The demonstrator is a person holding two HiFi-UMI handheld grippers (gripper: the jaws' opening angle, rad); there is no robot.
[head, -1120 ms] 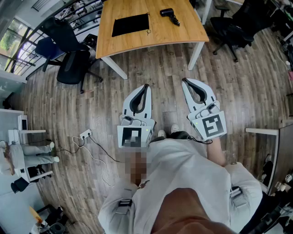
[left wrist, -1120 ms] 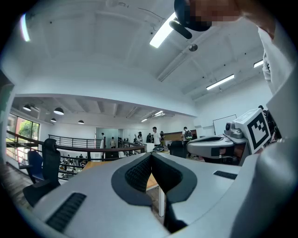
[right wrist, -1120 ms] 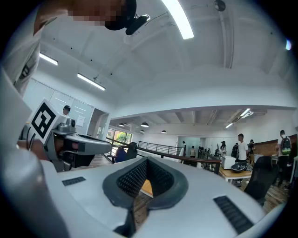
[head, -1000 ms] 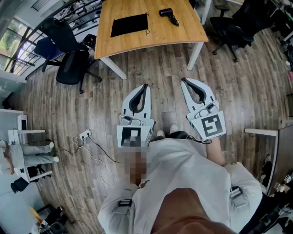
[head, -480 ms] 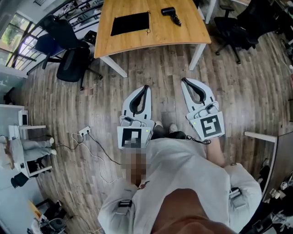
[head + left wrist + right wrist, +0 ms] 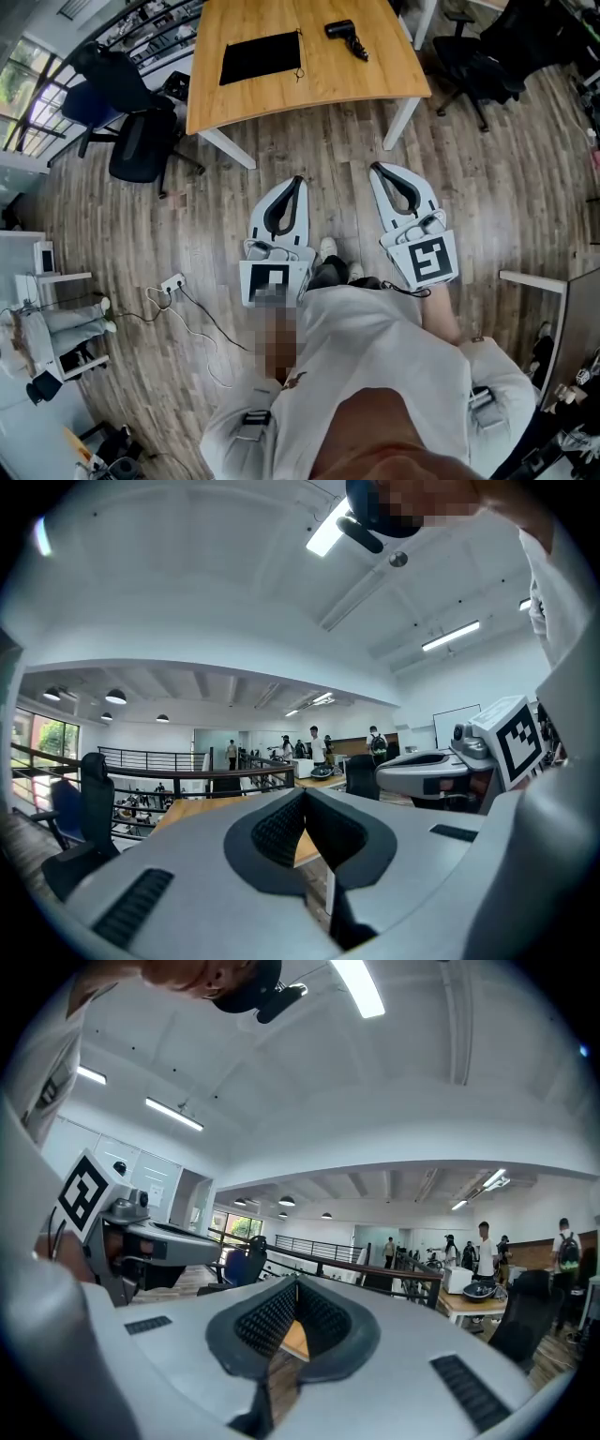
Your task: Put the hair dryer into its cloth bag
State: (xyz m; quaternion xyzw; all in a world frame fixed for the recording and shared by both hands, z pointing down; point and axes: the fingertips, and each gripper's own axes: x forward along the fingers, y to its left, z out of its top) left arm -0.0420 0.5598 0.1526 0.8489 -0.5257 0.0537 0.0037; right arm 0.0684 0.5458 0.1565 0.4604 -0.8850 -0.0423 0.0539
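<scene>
A black hair dryer (image 6: 346,35) lies on the far right part of a wooden table (image 6: 309,75). A flat black cloth bag (image 6: 260,57) lies to its left on the same table. Both grippers are held level over the floor, well short of the table. My left gripper (image 6: 298,178) has its jaws together at the tips, nothing between them. My right gripper (image 6: 376,169) is likewise shut and empty. In the left gripper view the shut left gripper (image 6: 304,795) points toward the table (image 6: 192,810); in the right gripper view the tips of the right gripper (image 6: 296,1284) also meet.
Black office chairs stand left of the table (image 6: 131,141) and at the far right (image 6: 478,56). A power strip with a cable (image 6: 173,281) lies on the wood floor at the left. A white desk edge (image 6: 539,281) is at the right. People stand far off (image 6: 317,744).
The table with the bag and dryer has drawn slightly nearer and shifted in the head view as the person walks forward; both grippers stay shut, side by side.
</scene>
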